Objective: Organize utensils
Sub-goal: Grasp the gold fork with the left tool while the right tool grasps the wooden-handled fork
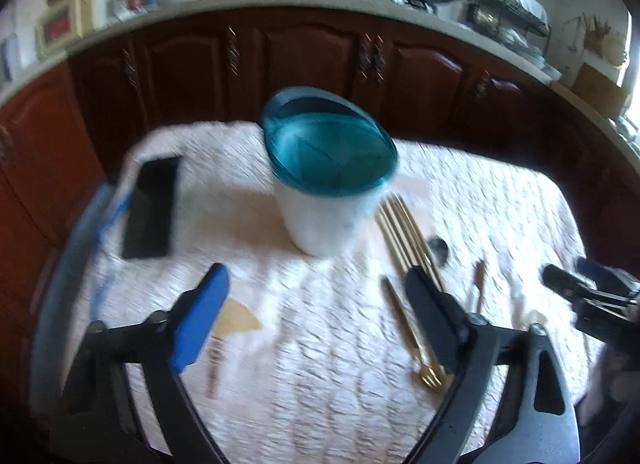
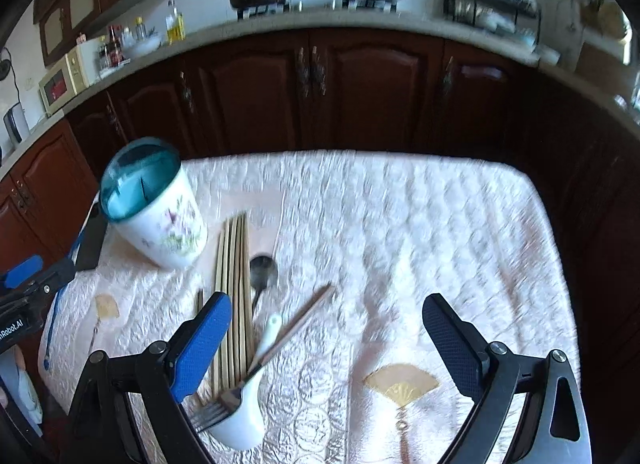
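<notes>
A white flowered utensil cup (image 1: 320, 220) (image 2: 168, 228) with a teal rim stands on the quilted table. To its right lie a bundle of chopsticks (image 1: 402, 236) (image 2: 234, 288), a gold fork (image 1: 414, 340), a dark metal spoon (image 1: 439, 250) (image 2: 262, 270), a white ceramic spoon (image 2: 248, 400) and a brown-handled fork (image 2: 280, 344). My left gripper (image 1: 316, 280) hangs open above the cloth in front of the cup, with the gold fork under its right finger. My right gripper (image 2: 326, 306) is open over bare cloth, and the utensil pile sits by its left finger. Neither holds anything.
A black phone (image 1: 152, 208) with a blue cable (image 1: 102, 264) lies left of the cup. Fan motifs (image 2: 400, 384) are stitched into the pinkish-white tablecloth (image 2: 400, 224). Dark wooden cabinets (image 2: 312, 96) and a kitchen counter stand beyond the table's far edge.
</notes>
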A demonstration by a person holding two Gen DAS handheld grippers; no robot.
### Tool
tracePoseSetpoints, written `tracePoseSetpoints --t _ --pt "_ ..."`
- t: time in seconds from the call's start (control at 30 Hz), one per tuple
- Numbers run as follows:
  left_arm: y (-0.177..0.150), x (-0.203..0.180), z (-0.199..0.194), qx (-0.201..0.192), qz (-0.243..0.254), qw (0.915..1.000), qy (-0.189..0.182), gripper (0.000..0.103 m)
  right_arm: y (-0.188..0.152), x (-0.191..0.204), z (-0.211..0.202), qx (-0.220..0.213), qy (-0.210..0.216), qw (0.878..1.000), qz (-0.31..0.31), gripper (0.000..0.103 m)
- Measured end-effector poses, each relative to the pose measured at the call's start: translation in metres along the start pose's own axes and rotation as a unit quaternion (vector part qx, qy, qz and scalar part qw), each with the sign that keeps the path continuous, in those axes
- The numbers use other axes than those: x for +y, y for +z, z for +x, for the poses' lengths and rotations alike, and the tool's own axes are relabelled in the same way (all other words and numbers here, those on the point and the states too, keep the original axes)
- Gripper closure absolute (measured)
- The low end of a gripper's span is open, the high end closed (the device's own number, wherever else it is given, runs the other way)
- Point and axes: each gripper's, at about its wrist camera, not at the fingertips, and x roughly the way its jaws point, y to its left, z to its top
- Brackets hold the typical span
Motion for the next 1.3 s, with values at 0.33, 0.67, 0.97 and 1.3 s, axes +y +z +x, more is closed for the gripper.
tracePoseSetpoints --t 0.33,0.67,0.97,1.3 --pt "-0.009 -0.026 0.063 0.083 -0.003 0.9944 -0.065 0.040 -0.017 -0.019 0.079 0.100 0.087 0.989 0.057 0.063" --pt "-0.004 -0.047 0.115 0.128 0.007 0.9907 -0.044 0.052 -0.001 -0.038 0.133 0.142 0.135 0.972 0.132 0.076" --pt "-0.009 -0.057 0.135 0.144 0.038 0.9880 -0.040 0.089 0.018 -0.035 0.139 0.142 0.155 0.971 0.115 0.090" --pt "0.001 -0.009 0.069 0.107 -0.005 0.9890 -0.103 0.094 0.038 -0.023 0.063 0.080 0.194 0.975 0.069 0.094"
